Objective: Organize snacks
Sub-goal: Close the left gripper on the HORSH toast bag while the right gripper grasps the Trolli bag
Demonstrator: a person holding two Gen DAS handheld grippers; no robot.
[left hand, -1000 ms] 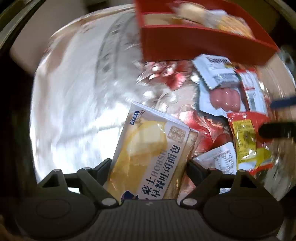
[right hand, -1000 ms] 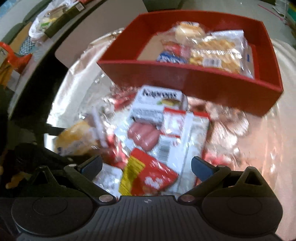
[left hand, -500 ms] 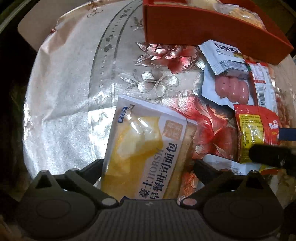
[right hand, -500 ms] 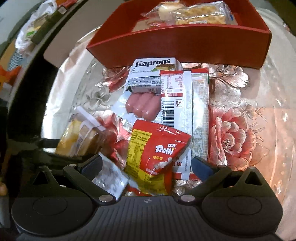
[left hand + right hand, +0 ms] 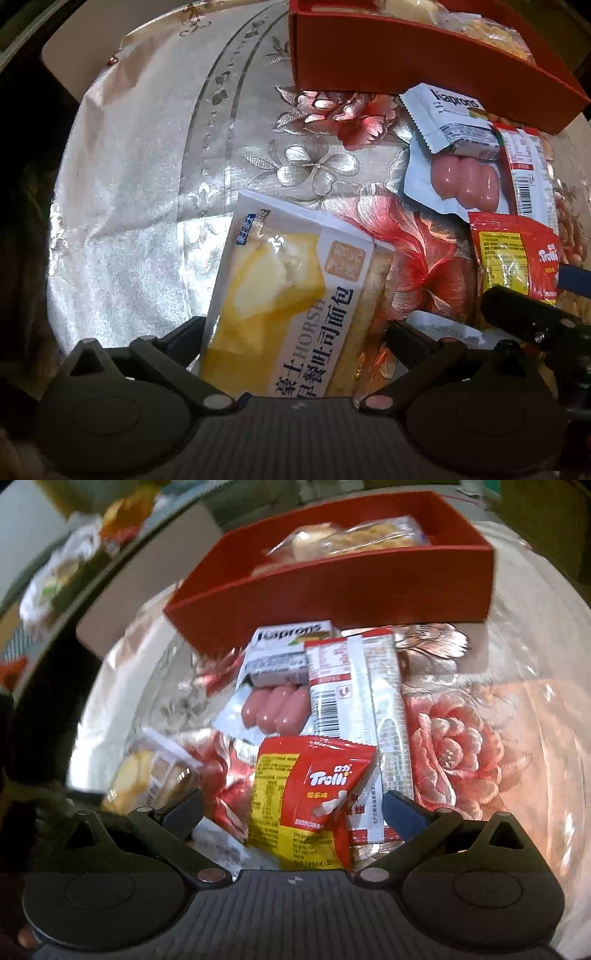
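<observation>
A yellow-and-white bread packet point(image 5: 295, 295) lies flat on the flowered cloth between the wide-apart fingers of my left gripper point(image 5: 295, 332), which is open with its pads off the packet. My right gripper point(image 5: 291, 808) is open too, with a red-and-yellow Trolli bag point(image 5: 314, 794) lying loose between its fingers. Behind the bag lie a long red-and-white packet point(image 5: 354, 701), a pack of pink sausages point(image 5: 277, 709) and a white Kaprons packet point(image 5: 284, 653). The red box point(image 5: 332, 587) at the back holds several wrapped snacks. In the left wrist view one right finger point(image 5: 535, 321) shows beside the Trolli bag point(image 5: 517, 262).
A small white packet point(image 5: 447, 328) lies between the bread and the Trolli bag. Bare silver tablecloth point(image 5: 147, 184) stretches left of the bread up to the table's dark edge. Pink-flowered cloth point(image 5: 480, 738) lies bare right of the pile. Clutter point(image 5: 74, 561) sits beyond the table.
My left jaws have spread wider off the bread packet, which now lies flat. My right gripper has come down and forward, so the Trolli bag sits between its fingers.
</observation>
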